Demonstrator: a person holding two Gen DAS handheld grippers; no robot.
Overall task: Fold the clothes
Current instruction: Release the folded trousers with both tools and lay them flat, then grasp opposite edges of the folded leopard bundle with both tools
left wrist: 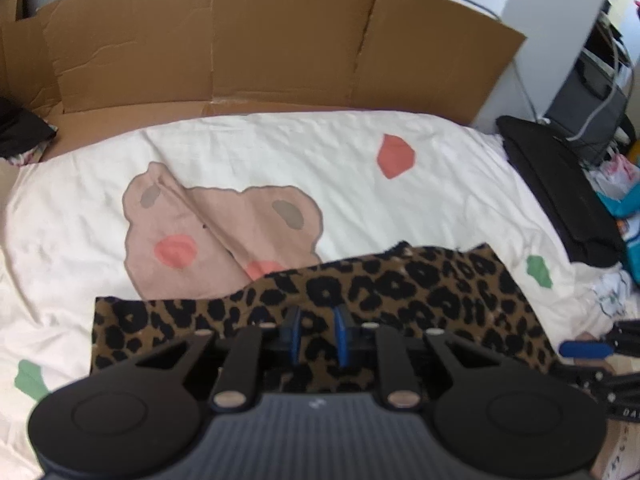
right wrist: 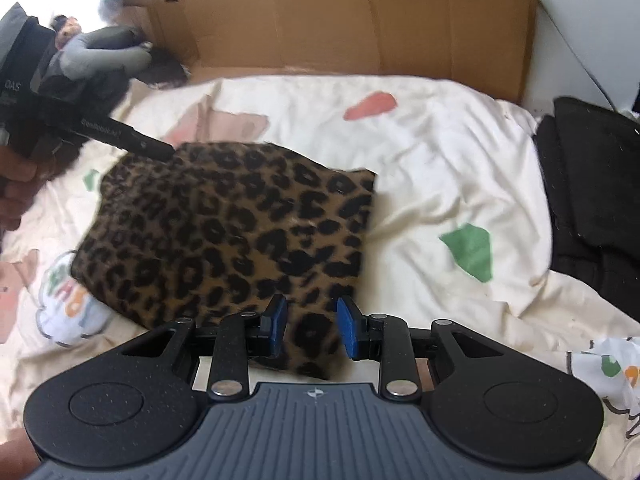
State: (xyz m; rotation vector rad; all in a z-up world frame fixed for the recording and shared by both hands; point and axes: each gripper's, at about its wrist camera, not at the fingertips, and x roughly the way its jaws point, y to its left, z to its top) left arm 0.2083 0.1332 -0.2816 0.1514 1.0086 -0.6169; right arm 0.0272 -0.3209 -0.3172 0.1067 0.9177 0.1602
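Note:
A leopard-print garment [left wrist: 400,292] [right wrist: 224,232] lies folded into a rough square on the cream bedsheet [left wrist: 260,148] [right wrist: 440,152]. My left gripper [left wrist: 319,332] points down at the garment's edge. Its blue pads stand close together with leopard fabric pinched between them. In the right wrist view one dark finger [right wrist: 148,146] of that gripper reaches the garment's far left corner, and a hand [right wrist: 16,184] holds the gripper. My right gripper [right wrist: 313,326] is at the garment's near corner, and the fabric fills the gap between its blue pads. One of its pads [left wrist: 580,349] shows at the right edge of the left wrist view.
A cardboard wall [left wrist: 280,40] [right wrist: 380,20] stands along the far side of the bed. Black folded fabric [left wrist: 560,184] [right wrist: 592,200] lies on the right. Dark clothes [left wrist: 20,128] [right wrist: 100,56] are piled at the far left. A small white printed cloth [right wrist: 72,308] lies beside the garment.

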